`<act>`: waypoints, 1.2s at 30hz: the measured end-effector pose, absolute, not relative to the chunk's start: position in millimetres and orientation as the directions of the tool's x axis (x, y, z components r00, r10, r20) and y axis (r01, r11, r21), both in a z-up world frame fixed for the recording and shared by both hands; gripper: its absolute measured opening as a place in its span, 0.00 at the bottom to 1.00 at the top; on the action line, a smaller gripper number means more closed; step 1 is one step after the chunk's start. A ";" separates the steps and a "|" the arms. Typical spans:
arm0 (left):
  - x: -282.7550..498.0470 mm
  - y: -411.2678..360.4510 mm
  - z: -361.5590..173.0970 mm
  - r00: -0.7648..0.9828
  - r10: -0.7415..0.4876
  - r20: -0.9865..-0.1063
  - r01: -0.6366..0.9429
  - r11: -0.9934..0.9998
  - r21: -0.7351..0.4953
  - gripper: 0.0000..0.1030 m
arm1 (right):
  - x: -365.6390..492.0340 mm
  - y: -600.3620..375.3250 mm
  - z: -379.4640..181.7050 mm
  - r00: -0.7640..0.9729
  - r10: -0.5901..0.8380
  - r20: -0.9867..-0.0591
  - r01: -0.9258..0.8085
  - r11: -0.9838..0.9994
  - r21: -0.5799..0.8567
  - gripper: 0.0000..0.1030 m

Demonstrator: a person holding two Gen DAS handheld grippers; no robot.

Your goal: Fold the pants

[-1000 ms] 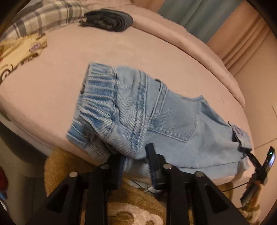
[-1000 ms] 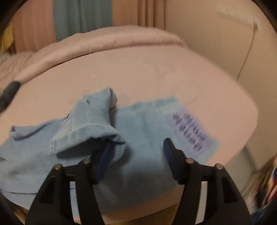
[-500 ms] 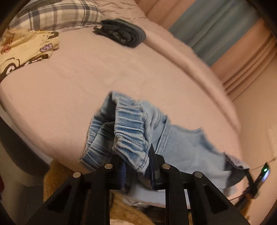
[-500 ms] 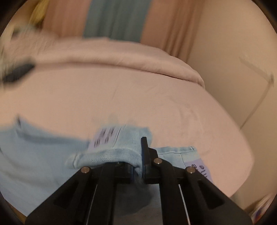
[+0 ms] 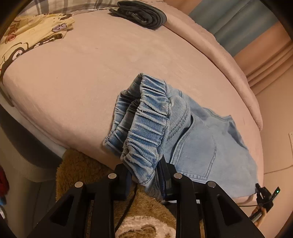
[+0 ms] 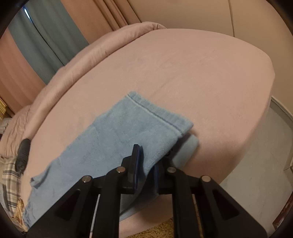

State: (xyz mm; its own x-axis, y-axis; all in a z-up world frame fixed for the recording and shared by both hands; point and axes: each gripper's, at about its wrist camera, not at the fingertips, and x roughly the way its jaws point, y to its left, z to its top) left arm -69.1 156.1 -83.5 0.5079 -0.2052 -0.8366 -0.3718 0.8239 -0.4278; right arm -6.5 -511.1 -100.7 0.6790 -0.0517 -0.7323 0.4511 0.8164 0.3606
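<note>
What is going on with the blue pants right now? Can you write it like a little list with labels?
pants: light blue jeans on the pink bed
left hand-held gripper: shut on the elastic waistband, lifting it
right hand-held gripper: shut on the leg hem, lifting it
also on bed: dark folded clothes, yellow cartoon fabric
floor: brown fuzzy rug

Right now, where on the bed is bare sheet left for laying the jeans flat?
Bare sheet spreads between the jeans, the yellow printed cloth and the dark folded garment. In the right wrist view, more lies beyond the hem toward the mattress corner. The near edge is crowded.
</note>
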 end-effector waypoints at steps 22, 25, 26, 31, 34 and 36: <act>-79.8 151.3 -54.1 0.558 -0.008 -0.830 -0.364 0.896 -0.254 0.57 | -3.6 -468.6 -65.7 0.616 -0.260 -0.744 0.471 0.878 0.083 0.58; -76.1 158.4 -55.4 0.573 0.008 -0.820 -0.372 0.893 -0.252 0.60 | -5.1 -461.8 -63.2 0.626 -0.268 -0.732 0.451 0.890 0.060 0.58; -72.6 158.8 -58.7 0.567 0.005 -0.823 -0.371 0.894 -0.251 0.60 | -3.7 -461.9 -66.7 0.628 -0.249 -0.738 0.436 0.897 0.068 0.57; -58.2 154.1 -75.7 0.526 0.045 -0.849 -0.366 0.913 -0.179 0.58 | 16.1 -461.6 -103.7 0.553 -0.172 -0.815 0.402 0.912 0.080 0.53; -56.3 155.4 -83.9 0.523 0.052 -0.851 -0.351 0.923 -0.160 0.58 | 20.5 -461.3 -108.6 0.555 -0.174 -0.813 0.391 0.918 0.070 0.53; -56.9 159.8 -87.0 0.527 0.030 -0.849 -0.354 0.917 -0.187 0.58 | 24.3 -462.4 -108.0 0.542 -0.175 -0.822 0.398 0.915 0.067 0.53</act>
State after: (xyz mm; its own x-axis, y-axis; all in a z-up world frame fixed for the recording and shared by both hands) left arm -56.9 159.8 -87.0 0.5274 0.0303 -0.8490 -0.3535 0.9166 -0.1869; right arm 24.3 -462.4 -108.0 0.5418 -0.1749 -0.8221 0.3977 0.9151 0.0674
